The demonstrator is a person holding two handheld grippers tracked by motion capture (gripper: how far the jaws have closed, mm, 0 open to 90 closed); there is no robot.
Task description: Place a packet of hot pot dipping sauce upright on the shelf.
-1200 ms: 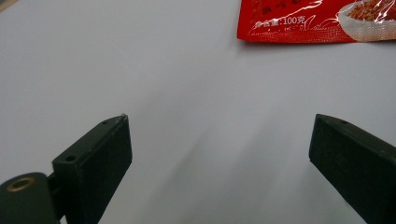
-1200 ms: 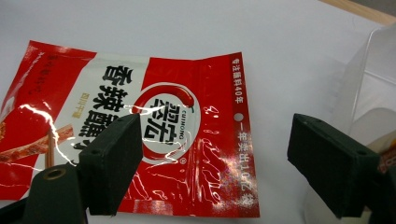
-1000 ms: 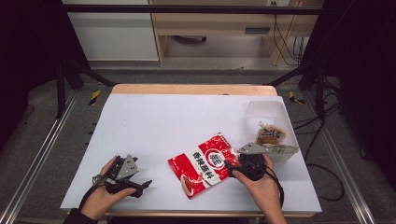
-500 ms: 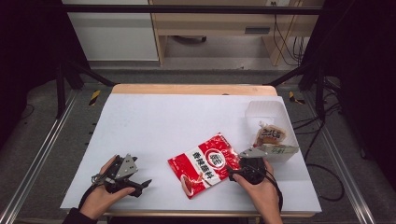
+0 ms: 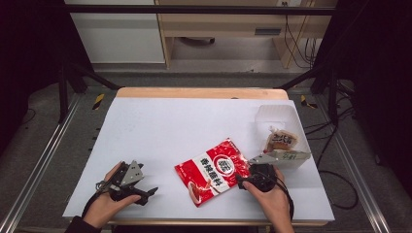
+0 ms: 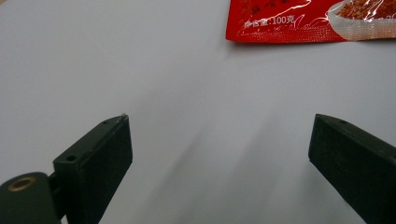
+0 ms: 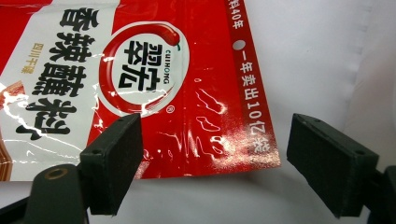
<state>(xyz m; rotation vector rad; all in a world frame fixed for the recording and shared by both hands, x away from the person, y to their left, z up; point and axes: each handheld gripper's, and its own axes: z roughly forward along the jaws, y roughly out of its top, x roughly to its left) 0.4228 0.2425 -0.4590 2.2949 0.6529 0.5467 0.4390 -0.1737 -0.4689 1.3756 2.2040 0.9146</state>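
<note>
We had the red packet (image 5: 212, 171) lying flat on the white table (image 5: 184, 126), near the front edge and a little right of the middle, with the clear plastic tub (image 5: 282, 133) just beyond its right corner and a smaller wrapped snack (image 5: 280, 141) already sitting inside that tub. Our right gripper (image 5: 243, 180) sat at the packet's right-hand corner with its jaws spread wide and nothing between the pads; in the right gripper view the packet (image 7: 154, 88) lay beyond the two black jaws, its sealed edge just past the pads and no pad touching it. Our left gripper (image 5: 148, 191) rested well to the left on bare table, jaws likewise released and empty, with only the packet's lower corner (image 6: 299, 21) in sight ahead of it. We judged the packet to be light and limp: a thin, glossy film pouch with loose filling, so it would sag and fold if lifted by one corner and the contents would slump to the low end. The shiny film looked slippery, and pinching the puffed middle would have risked the pads sliding off. The flat, crimped seam along the near edge seemed the best place to take hold, since it was stiffer and thin enough for the pads to close on firmly. It did not look fragile, though hard squeezing over the filling might have burst it.
</note>
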